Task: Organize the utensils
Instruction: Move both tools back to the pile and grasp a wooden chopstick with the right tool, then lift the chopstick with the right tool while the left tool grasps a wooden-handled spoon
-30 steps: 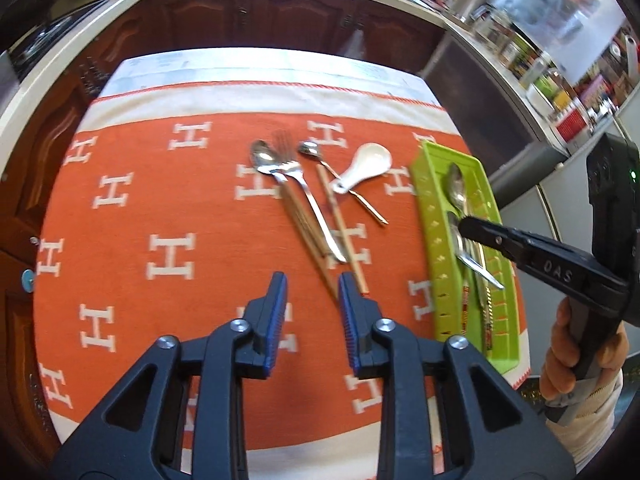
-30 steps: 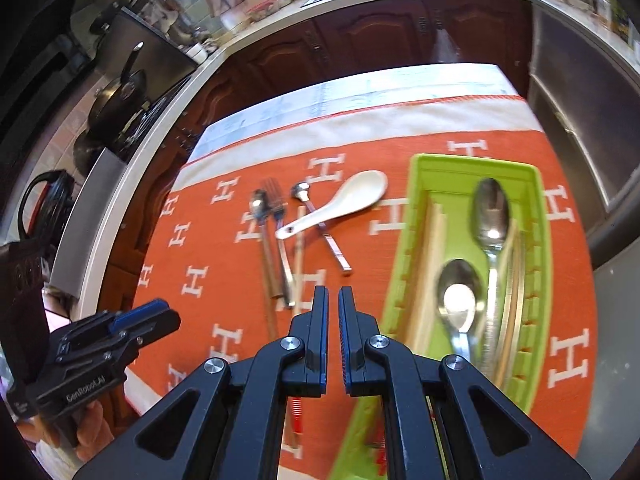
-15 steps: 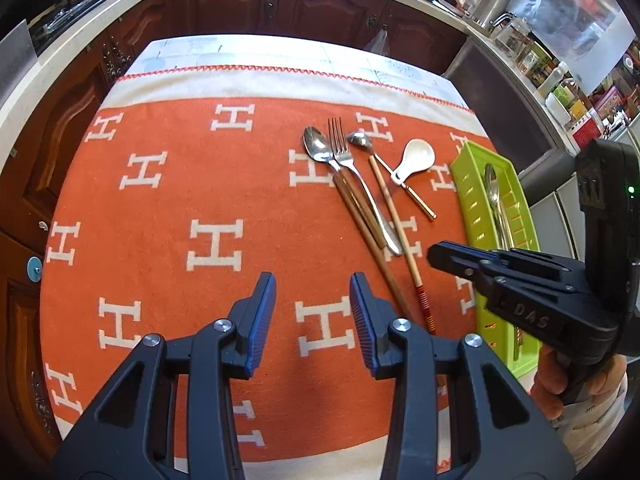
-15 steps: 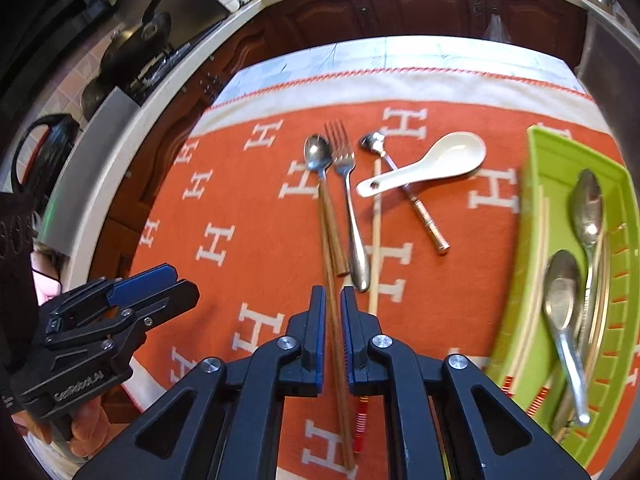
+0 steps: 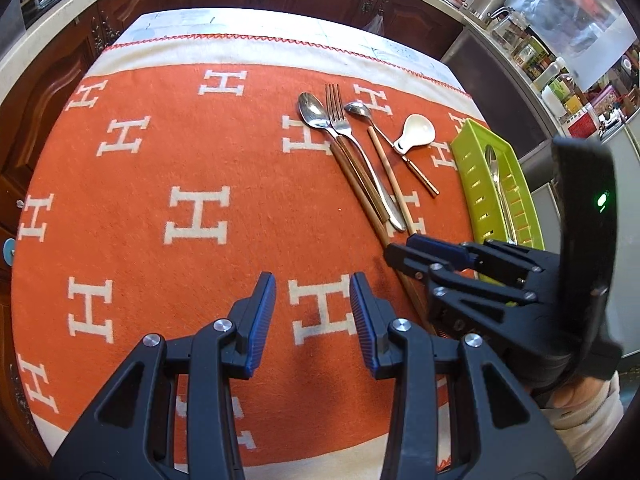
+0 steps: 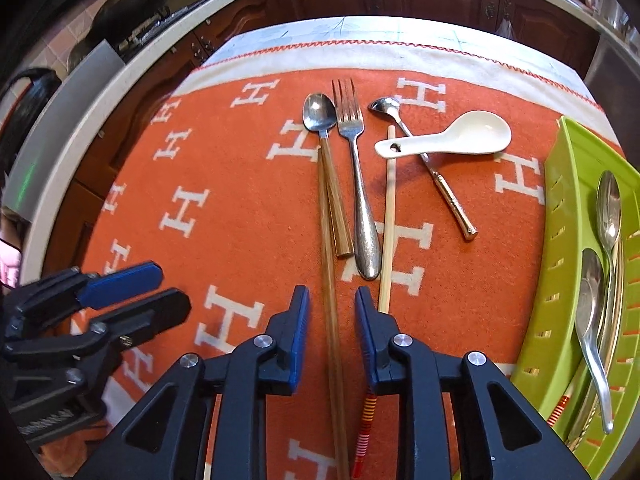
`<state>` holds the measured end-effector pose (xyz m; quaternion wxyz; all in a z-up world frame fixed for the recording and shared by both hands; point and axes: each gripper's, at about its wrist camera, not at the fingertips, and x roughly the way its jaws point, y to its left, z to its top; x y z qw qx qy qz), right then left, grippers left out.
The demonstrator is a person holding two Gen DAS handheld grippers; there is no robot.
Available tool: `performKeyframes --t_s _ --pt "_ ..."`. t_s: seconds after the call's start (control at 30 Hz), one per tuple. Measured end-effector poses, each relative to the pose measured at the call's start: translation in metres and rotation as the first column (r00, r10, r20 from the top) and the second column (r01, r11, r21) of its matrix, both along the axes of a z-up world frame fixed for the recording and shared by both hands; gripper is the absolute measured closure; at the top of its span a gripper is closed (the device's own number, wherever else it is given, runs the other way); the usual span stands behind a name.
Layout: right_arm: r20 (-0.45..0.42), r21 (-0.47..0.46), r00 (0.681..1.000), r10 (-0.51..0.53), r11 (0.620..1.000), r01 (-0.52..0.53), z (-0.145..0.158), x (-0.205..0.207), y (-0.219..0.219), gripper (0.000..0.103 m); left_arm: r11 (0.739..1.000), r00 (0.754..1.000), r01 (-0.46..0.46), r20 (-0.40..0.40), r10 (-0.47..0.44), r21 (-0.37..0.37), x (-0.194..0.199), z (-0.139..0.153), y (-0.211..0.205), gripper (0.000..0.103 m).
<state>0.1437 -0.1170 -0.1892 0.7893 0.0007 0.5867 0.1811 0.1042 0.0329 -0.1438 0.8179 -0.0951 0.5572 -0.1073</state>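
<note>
The right gripper (image 6: 332, 332) hangs low over the orange cloth (image 6: 240, 184), its jaws having just been opening. They now stand narrowly apart. A dark wooden chopstick (image 6: 329, 280) runs between the pads; neither pad presses on it. A pale chopstick (image 6: 387, 220) with a red-striped end lies just beside the right pad, partly hidden under that finger.

The left gripper (image 5: 314, 320) hovers above bare cloth, jaws moderately apart and empty. In its view the right gripper sits to the right, over the near ends of the chopsticks.

Loose utensils lie in a row on the cloth. From left to right:
- a spoon (image 6: 320, 114) with a wooden handle, touching the dark chopstick;
- a steel fork (image 6: 358, 184);
- the pale chopstick;
- a small spoon (image 6: 436, 176) with a gold handle;
- a white ceramic spoon (image 6: 452, 138) resting across the small spoon's shaft.

The green tray (image 6: 560, 240) stands at the cloth's right edge. It holds two steel spoons (image 6: 596, 312) and what appear to be chopsticks beneath them; the exact compartment cannot be told from this angle.
</note>
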Motion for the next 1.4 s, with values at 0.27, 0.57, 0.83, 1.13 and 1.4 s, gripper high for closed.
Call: performKeyframes --t_s 0.27,0.57,0.83,1.13,1.4 --pt "0.101 -0.108 0.992 0.075 0.992 -0.064 -0.006 -0.013 0.017 0.081 0.999 1.000 -0.026 -0.002 0.026 -0.024 0.005 -0.001 0.008 0.068" --pt "0.109 -0.069 0.989 0.103 0.993 -0.096 -0.003 -0.025 0.028 0.097 0.998 0.998 -0.059 0.003 0.059 -0.027 0.009 0.002 0.019 0.068" --pt "0.061 0.133 0.998 -0.002 0.991 -0.006 0.021 -0.023 -0.003 0.097 0.998 0.998 -0.054 0.021 0.054 -0.019 0.018 0.007 0.017 0.068" --pt "0.124 0.206 0.983 -0.137 0.972 0.110 0.065 -0.009 -0.049 0.097 1.000 0.999 -0.025 0.022 0.025 -0.011 0.061 0.002 -0.017 0.068" --pt "0.140 0.235 0.964 -0.227 0.953 0.190 0.077 0.015 -0.083 0.097 0.999 0.999 -0.032 0.015 0.031 0.026 0.096 -0.009 -0.046 0.068"
